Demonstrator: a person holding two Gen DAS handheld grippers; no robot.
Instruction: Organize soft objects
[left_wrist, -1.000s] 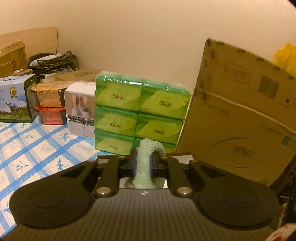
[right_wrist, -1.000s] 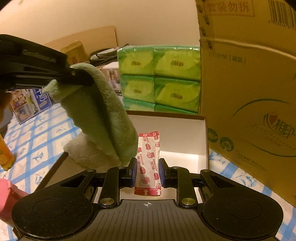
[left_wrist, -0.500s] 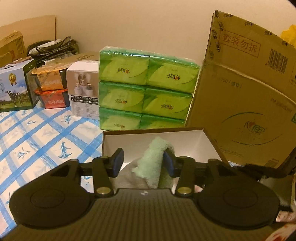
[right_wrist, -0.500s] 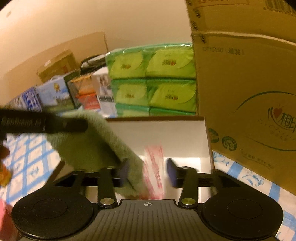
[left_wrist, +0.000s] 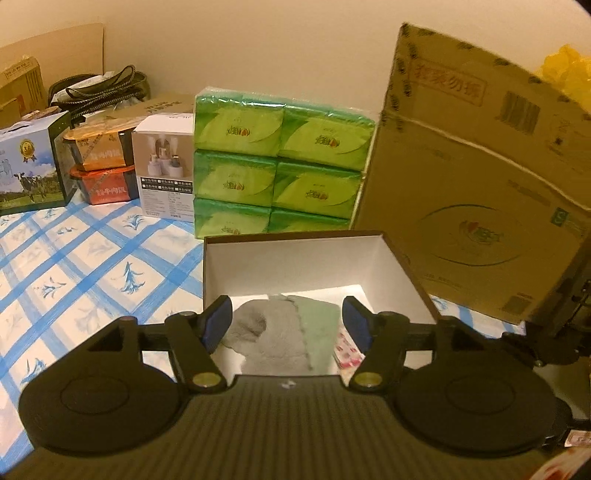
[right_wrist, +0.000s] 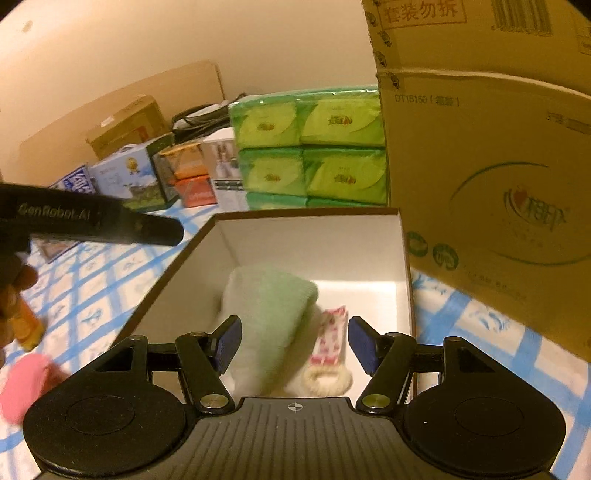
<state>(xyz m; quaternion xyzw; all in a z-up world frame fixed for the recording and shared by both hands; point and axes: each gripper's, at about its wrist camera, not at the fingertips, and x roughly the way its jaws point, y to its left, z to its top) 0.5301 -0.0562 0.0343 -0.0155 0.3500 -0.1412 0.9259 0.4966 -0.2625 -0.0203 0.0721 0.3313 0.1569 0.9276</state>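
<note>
Both grippers hover over an open white-lined box (left_wrist: 295, 258) on a blue-checked tablecloth (left_wrist: 74, 266). Left gripper (left_wrist: 291, 325): jaws wide apart and opening, nothing pinched; a green-and-grey towel (left_wrist: 291, 332) lies in the box below and between the fingers, pads clear of it. Right gripper (right_wrist: 293, 341): jaws also wide and opening, holding nothing; the towel (right_wrist: 269, 314) sits crumpled in the box's near-left part, and a pink-and-white printed sock (right_wrist: 330, 343) lies just beside it on the right, cuff toward the camera, touching the towel. In the left view the sock (left_wrist: 345, 354) peeks out by the right finger. Left gripper also shows in the right view as a dark bar (right_wrist: 96, 221) at the left, above the tablecloth beside the box. Behind the box: stacked green tissue packs (left_wrist: 280, 166) and a big cardboard carton (left_wrist: 480, 184), both close to it. A blurred pink thing (right_wrist: 26, 384) lies on the cloth at far left; cannot tell what it is.
</note>
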